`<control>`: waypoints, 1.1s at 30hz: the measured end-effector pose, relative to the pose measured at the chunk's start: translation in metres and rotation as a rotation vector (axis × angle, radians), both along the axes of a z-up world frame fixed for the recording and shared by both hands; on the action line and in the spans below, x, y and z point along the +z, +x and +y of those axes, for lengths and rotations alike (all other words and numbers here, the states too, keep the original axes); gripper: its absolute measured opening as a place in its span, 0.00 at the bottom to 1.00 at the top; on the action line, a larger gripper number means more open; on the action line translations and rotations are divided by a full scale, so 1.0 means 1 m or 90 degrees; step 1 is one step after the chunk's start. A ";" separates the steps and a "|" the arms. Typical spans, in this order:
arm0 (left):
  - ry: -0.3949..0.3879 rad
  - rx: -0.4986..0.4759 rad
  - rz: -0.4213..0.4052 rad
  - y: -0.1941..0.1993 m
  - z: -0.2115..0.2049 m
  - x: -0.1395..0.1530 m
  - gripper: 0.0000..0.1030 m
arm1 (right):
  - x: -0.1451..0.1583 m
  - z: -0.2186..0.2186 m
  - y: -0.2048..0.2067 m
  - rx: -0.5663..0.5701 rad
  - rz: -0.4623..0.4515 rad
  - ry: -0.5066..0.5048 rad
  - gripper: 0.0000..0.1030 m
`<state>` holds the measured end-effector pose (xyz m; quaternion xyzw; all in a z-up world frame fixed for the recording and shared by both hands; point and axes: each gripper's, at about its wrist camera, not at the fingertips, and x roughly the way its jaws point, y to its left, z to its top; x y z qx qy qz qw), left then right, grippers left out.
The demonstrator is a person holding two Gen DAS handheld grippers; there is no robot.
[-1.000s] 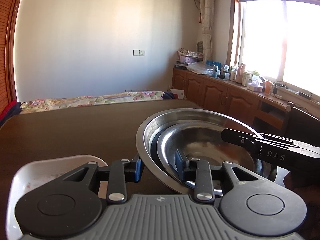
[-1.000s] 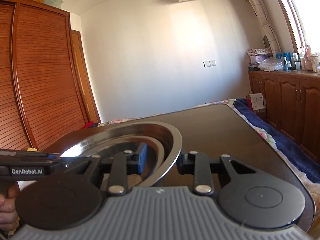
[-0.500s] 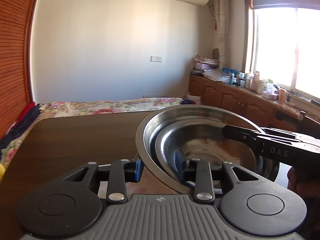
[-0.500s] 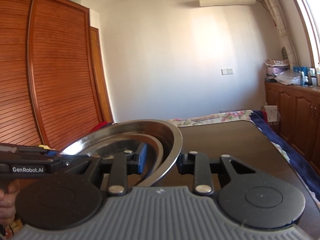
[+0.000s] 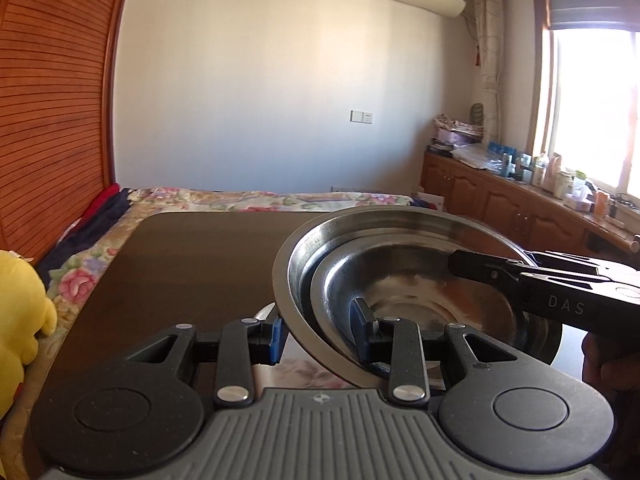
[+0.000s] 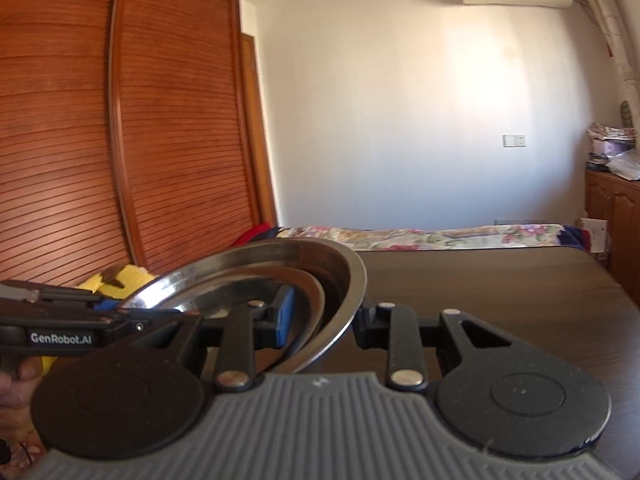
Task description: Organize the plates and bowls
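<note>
Two nested steel bowls are carried above the dark table (image 5: 192, 264). The large outer bowl (image 5: 304, 248) tilts, with a smaller bowl (image 5: 420, 300) inside it. My left gripper (image 5: 320, 336) is shut on the large bowl's near-left rim, blue pad outside and the other finger inside. The right gripper (image 5: 520, 276) reaches in from the right in this view. In the right wrist view my right gripper (image 6: 324, 322) is shut on the large bowl's (image 6: 280, 248) right rim, and the inner bowl (image 6: 308, 280) shows behind it. The left gripper (image 6: 100, 320) comes in from the left.
A pale patterned plate (image 5: 304, 372) lies on the table, showing under the bowls. A yellow plush toy (image 5: 20, 320) sits off the table's left edge. A floral bedcover (image 5: 260, 198) lies beyond the table, a slatted wardrobe (image 6: 120, 140) stands left, and cabinets (image 5: 500, 200) run under the window.
Both grippers have carried the nested bowls to the left across the table. The wardrobe and yellow toy have come into view, and the pale plate has slipped mostly under the left gripper.
</note>
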<state>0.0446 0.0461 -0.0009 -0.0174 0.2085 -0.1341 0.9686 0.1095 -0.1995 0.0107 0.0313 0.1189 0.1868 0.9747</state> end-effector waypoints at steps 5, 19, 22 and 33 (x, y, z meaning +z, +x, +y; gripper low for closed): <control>0.008 0.007 0.006 -0.001 0.006 -0.003 0.34 | -0.002 0.008 0.002 0.013 0.009 -0.005 0.31; 0.014 0.012 0.029 -0.001 0.009 -0.015 0.34 | -0.012 0.017 0.004 0.020 0.039 -0.018 0.31; 0.015 0.012 0.032 -0.001 0.009 -0.016 0.34 | -0.014 0.019 0.005 0.022 0.047 -0.022 0.31; 0.021 0.014 0.026 0.000 0.007 -0.015 0.35 | -0.017 0.020 0.009 0.025 0.062 -0.013 0.32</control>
